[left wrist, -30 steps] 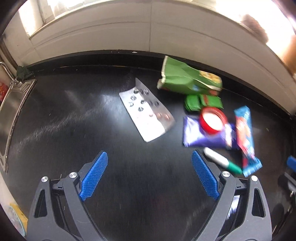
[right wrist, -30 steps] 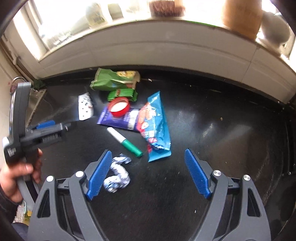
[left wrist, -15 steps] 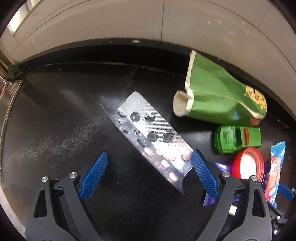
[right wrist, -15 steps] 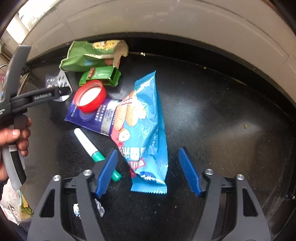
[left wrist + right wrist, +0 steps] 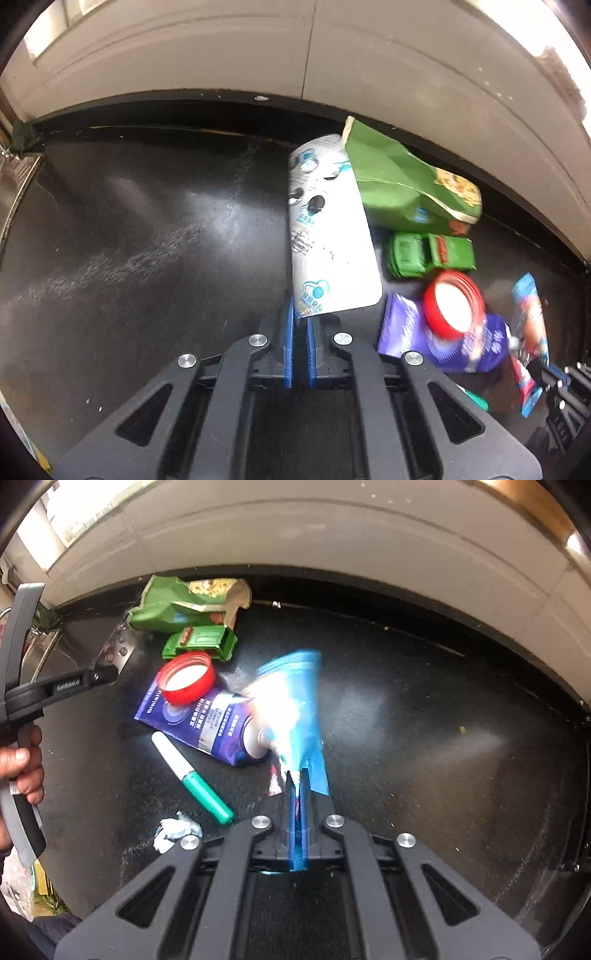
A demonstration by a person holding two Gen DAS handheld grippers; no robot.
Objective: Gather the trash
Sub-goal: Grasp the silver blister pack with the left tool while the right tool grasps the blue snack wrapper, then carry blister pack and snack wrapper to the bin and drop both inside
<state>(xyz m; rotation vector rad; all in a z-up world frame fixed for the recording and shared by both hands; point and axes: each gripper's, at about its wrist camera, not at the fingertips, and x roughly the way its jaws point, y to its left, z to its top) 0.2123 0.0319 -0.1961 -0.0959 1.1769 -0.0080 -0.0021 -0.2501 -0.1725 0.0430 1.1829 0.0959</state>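
My left gripper (image 5: 300, 317), clenched on the blister pack (image 5: 325, 236), holds it raised just left of the green toy truck (image 5: 430, 254). My right gripper (image 5: 298, 779) pinches the blue snack wrapper (image 5: 295, 709), lifted right of the truck; green bag (image 5: 184, 605) behind it, red lid (image 5: 186, 677) and purple packet (image 5: 207, 720) in front

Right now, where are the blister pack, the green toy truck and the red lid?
blister pack (image 5: 328, 243): left wrist view, middle of its printed foil back.
green toy truck (image 5: 430, 254): left wrist view, its roof.
red lid (image 5: 185, 677): right wrist view, its white inside.
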